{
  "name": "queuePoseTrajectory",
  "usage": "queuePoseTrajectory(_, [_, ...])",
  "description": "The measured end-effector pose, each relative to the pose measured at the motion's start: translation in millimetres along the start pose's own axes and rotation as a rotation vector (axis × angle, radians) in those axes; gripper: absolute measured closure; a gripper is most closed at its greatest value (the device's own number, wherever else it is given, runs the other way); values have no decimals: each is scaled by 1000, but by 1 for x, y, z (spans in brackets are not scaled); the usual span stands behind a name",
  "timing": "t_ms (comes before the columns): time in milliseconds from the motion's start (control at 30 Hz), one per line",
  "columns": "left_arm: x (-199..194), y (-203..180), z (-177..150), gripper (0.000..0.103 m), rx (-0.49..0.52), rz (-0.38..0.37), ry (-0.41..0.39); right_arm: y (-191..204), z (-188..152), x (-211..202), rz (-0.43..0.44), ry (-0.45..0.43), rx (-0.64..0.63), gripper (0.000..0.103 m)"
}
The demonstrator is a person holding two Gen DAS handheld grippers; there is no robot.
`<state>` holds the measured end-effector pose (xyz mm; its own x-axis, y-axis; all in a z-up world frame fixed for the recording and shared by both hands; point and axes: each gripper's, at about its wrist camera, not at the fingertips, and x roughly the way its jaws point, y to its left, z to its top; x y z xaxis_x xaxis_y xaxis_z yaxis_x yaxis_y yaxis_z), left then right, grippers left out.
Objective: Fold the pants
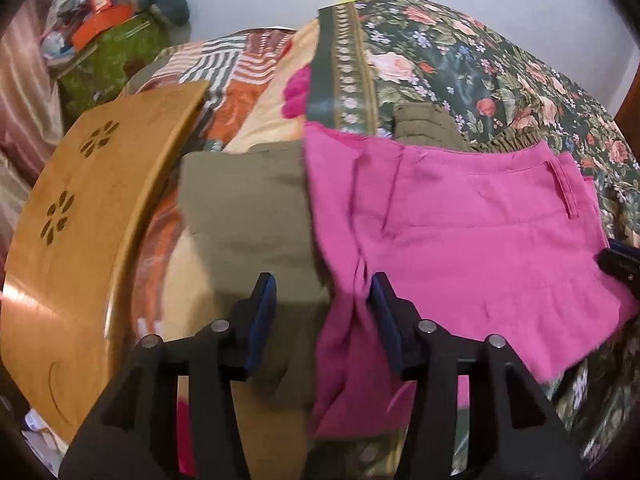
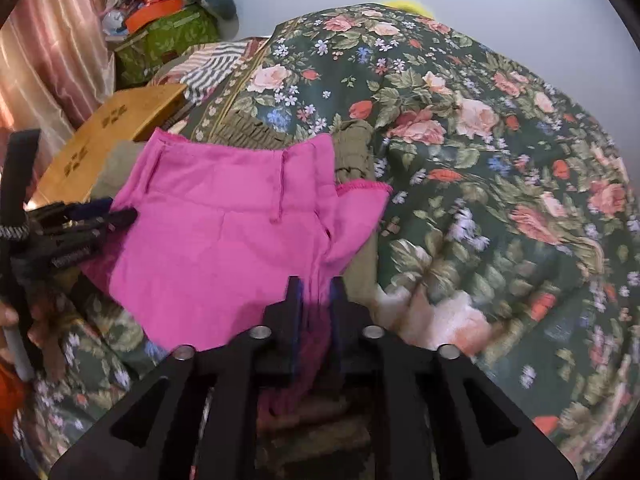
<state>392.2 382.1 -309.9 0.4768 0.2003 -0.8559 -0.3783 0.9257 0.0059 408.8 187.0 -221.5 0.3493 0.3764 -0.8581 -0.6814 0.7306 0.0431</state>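
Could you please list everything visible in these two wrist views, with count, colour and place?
pink pants: one, pink, on the bed, over the olive garment
olive garment: one, olive-green, under the pants
floral bedspread: one, dark green with roses, covering the bed
wooden board: one, tan with flower cutouts, at the bed's left
green box: one, far left, clutter on top
left gripper: one, black, jaws apart
right gripper: one, black, jaws shut on the pants

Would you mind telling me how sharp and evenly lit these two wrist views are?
Left wrist view: strong fisheye bending, glare on the wooden tray, motion smear on the pink pants near the left gripper. Right wrist view: soft, even light, blur along the lower floral bedspread, dark vignette corners.
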Motion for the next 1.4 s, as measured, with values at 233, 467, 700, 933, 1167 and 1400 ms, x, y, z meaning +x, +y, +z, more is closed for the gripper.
queuePoseTrajectory(233, [-33,10,-25,53,73,93,35,5,-18,-42,-46,-53,-34,56])
queuePoseTrajectory(467, [-137,-1,-32,53,74,22,-84,12,-24,-128,-28,-182,16,56])
queuePoseTrajectory(700, [-296,-35,-49,51,109,-118,-331,35,-42,-244,11,-415,31,56])
queuePoseTrajectory(933, [-423,-50,-92,46,128,-161,-574,75,-85,-338,39,-629,-12,56])
queuePoseTrajectory(1167, [-492,-50,-151,45,128,-167,-740,110,-131,-390,61,-775,-46,56])
queuePoseTrajectory(1400, [-517,-46,-192,31,107,-185,-812,137,-162,-405,25,-848,-57,40])
